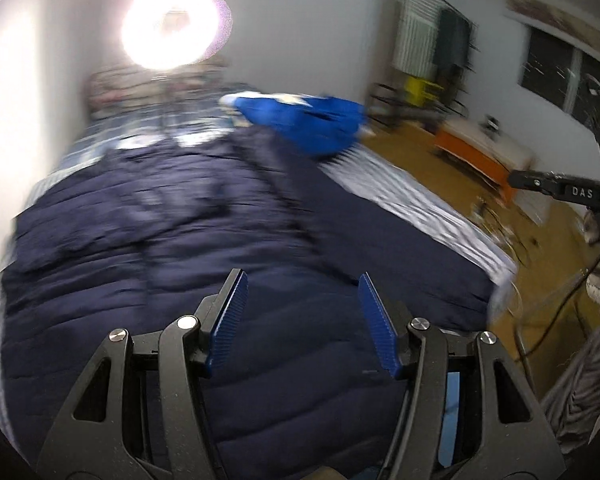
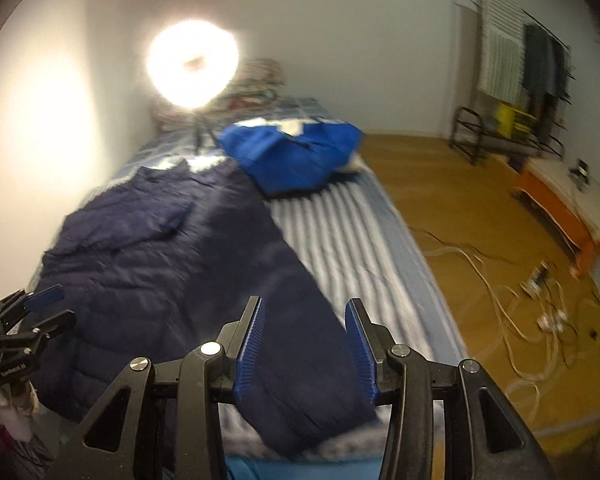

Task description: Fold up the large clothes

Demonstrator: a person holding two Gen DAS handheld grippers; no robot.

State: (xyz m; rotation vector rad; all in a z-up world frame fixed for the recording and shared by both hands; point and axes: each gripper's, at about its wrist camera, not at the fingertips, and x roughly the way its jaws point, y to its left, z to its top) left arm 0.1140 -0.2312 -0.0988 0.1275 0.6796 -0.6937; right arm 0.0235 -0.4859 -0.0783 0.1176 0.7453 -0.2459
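A large navy quilted jacket (image 1: 204, 240) lies spread flat along the striped bed (image 2: 360, 240). In the right wrist view the navy jacket (image 2: 160, 264) has one long sleeve running towards the bed's near edge. My left gripper (image 1: 302, 280) hovers open over the jacket's body, with nothing between its blue pads. My right gripper (image 2: 305, 304) is open above the sleeve's near end, its pads clear of the cloth. The left gripper (image 2: 54, 310) also shows at the left edge of the right wrist view, open. Both pictures are blurred by motion.
A bright blue garment (image 2: 292, 156) lies bunched at the bed's far end, below a glaring ring light (image 2: 192, 64). To the right, the wooden floor carries loose cables (image 2: 520, 312), an orange bench (image 2: 560, 208) and a drying rack (image 2: 512, 80). A wall runs along the bed's left side.
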